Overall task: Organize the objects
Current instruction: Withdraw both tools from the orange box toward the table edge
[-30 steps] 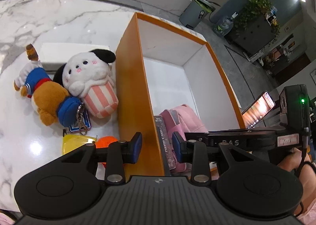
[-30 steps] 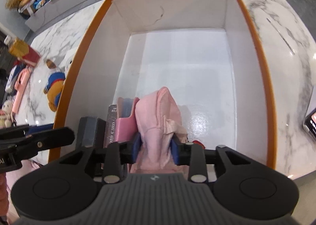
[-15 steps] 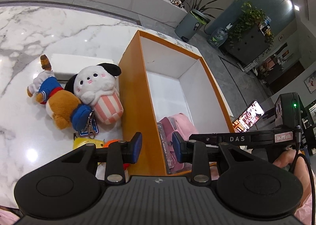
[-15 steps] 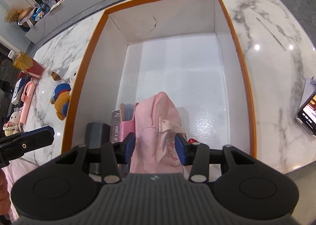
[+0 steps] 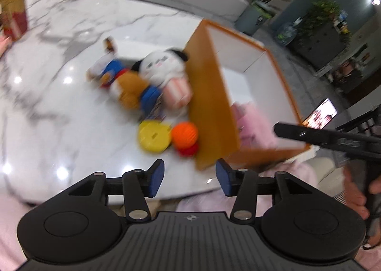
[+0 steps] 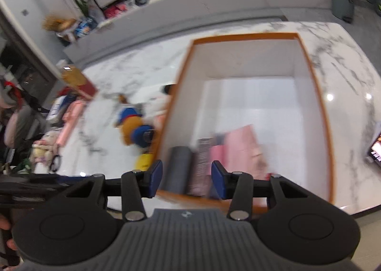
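Observation:
The orange box [image 6: 319,104], white inside, stands on the marble table. At its near end stand a pink cloth pouch [image 6: 240,149], a dark card pack [image 6: 202,163] and a grey block [image 6: 178,168]. My right gripper [image 6: 187,179] is open above the box's near edge and holds nothing. My left gripper [image 5: 190,179] hovers over the table's front edge before the box's corner [image 5: 209,104]; its jaws are opening with nothing between them. Left of the box lie a white plush dog [image 5: 164,68], a brown plush in blue [image 5: 126,87], a yellow disc [image 5: 154,136] and an orange ball [image 5: 185,134].
A lit phone [image 5: 321,116] lies right of the box. A bottle of amber liquid [image 5: 12,6] stands at the table's far left, with pink items and small toys [image 6: 69,118] near it. A red object [image 5: 188,150] sits under the ball. The picture is blurred.
The right gripper let go of the pink pouch, which stays in the box, and drew back and up. The left gripper pulled back from the box wall and its jaws widened.

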